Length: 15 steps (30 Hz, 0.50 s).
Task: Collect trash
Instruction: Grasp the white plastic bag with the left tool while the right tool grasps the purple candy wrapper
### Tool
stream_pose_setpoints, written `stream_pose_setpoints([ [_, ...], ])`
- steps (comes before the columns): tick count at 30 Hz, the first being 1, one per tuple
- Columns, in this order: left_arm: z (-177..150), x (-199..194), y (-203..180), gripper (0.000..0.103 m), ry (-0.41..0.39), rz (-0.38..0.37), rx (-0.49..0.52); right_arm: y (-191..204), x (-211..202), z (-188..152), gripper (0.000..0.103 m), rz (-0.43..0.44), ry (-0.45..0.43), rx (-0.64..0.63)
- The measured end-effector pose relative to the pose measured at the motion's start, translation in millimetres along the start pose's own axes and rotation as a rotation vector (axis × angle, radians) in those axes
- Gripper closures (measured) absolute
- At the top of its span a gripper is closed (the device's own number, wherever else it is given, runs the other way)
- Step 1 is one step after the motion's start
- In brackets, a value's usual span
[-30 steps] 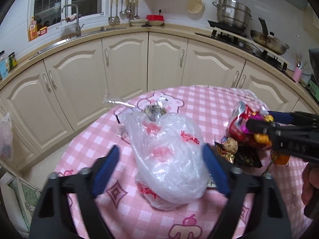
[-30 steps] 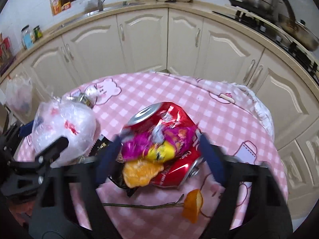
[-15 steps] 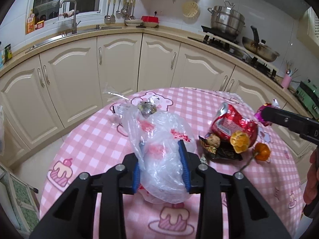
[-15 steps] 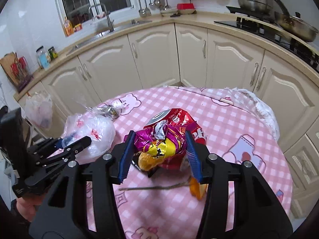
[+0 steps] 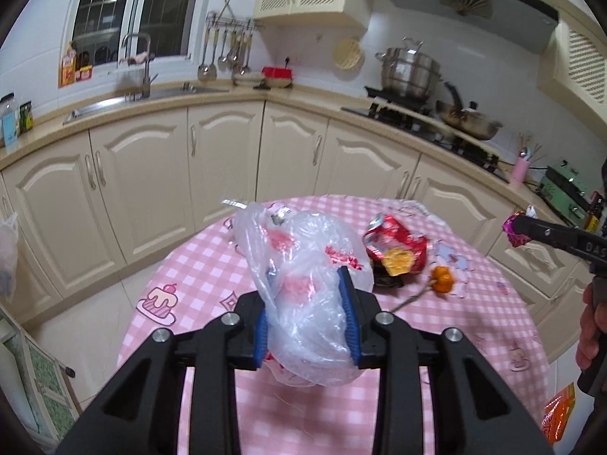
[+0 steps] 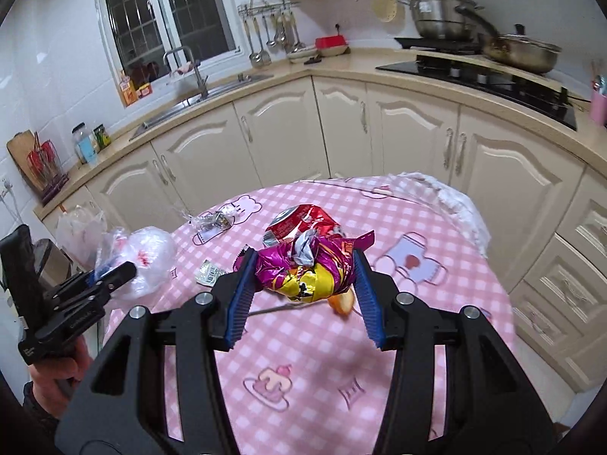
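Gripping trash in both hands, I hold two sets of tongs over the bench with its pink checked cloth. My left tongs are clenched on a clear plastic bag, its crumpled bulk squeezed between the blue pads and hanging clear of the cloth. My right tongs are clenched on a purple-and-yellow wrapper, lifted above the bench. Left on the cloth are a crushed red can, a dark wrapper beside it, an orange peel on a thin stem, and a small foil scrap toward the far left edge in the right view. A flat printed scrap lies near the left tongs. Cream cabinets curve behind the bench.
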<state>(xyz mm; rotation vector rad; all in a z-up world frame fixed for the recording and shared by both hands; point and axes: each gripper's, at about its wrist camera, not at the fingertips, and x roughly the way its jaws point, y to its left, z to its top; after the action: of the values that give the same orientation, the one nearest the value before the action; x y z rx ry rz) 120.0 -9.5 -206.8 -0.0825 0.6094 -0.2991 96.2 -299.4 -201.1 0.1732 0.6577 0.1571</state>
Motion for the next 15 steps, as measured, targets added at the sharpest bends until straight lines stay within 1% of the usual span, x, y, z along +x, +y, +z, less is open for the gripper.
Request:
stream_pose_setpoints([
  [2, 3, -11, -7, 0.072, -0.017, -0.018, 0.004, -5, -14, -2, 0.054, -0.004, -0.019, 0.013],
  [7, 10, -36, -43, 0.072, -0.061, -0.076, 0.06, -23, -48, -9, 0.054, -0.024, -0.064, 0.049],
  [12, 14, -52, -86, 0.072, -0.084, -0.155, 0.113, -51, -83, -20, 0.054, -0.058, -0.105, 0.102],
  [15, 15, -59, -118, 0.072, -0.087, -0.22, 0.149, -72, -103, -30, 0.054, -0.086, -0.124, 0.139],
])
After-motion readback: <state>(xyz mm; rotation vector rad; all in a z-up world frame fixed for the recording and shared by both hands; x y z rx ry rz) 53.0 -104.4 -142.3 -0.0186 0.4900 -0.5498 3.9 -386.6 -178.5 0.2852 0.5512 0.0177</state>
